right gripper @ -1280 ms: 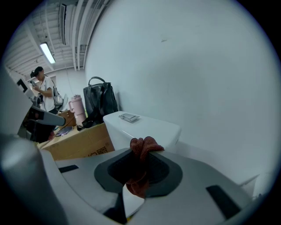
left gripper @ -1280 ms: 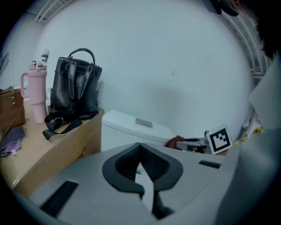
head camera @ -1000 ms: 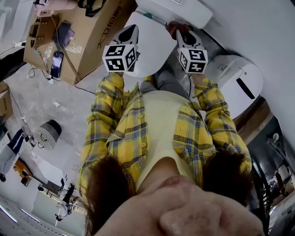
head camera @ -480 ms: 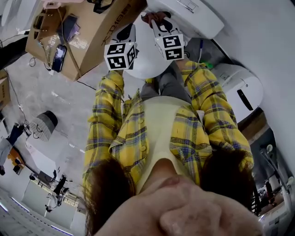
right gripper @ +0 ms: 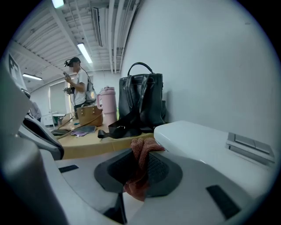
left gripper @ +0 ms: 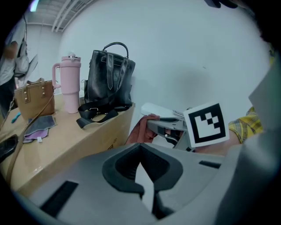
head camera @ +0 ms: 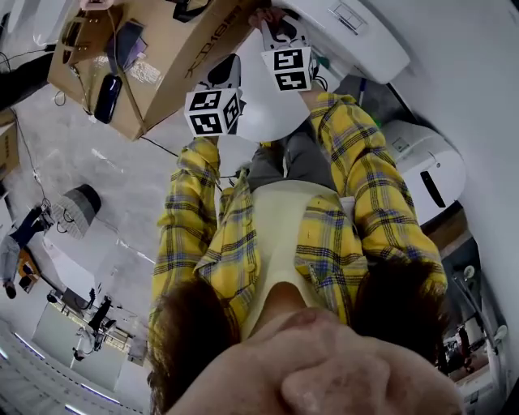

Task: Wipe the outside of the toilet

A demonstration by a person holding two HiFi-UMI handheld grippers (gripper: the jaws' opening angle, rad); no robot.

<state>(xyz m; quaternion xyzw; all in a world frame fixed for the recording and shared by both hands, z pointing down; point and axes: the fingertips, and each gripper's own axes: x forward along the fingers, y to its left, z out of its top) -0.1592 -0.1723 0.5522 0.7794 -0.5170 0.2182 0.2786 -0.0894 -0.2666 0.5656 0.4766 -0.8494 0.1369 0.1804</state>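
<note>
The white toilet shows in the head view, with its tank [head camera: 357,32] at the top and its closed lid [head camera: 263,109] below. My right gripper [head camera: 273,23] is shut on a red cloth [head camera: 263,14], which it holds at the tank's left end. From the right gripper view, the cloth [right gripper: 139,163] hangs bunched between the jaws beside the tank lid [right gripper: 206,140]. My left gripper [head camera: 229,66] hovers over the toilet lid, shut on nothing. The left gripper view looks past its own jaws [left gripper: 145,178] to the right gripper [left gripper: 163,126] and the cloth [left gripper: 138,130].
A cardboard box [head camera: 162,57] stands left of the toilet and carries a black bag [right gripper: 142,99], a pink tumbler [right gripper: 108,103], a brown handbag [right gripper: 90,115] and a phone [head camera: 108,87]. A white rounded bin [head camera: 423,158] sits right of the toilet. A person [right gripper: 78,85] stands far back.
My right gripper has carried the cloth leftward along the tank, from its right part to its left end. The left gripper has stayed over the lid.
</note>
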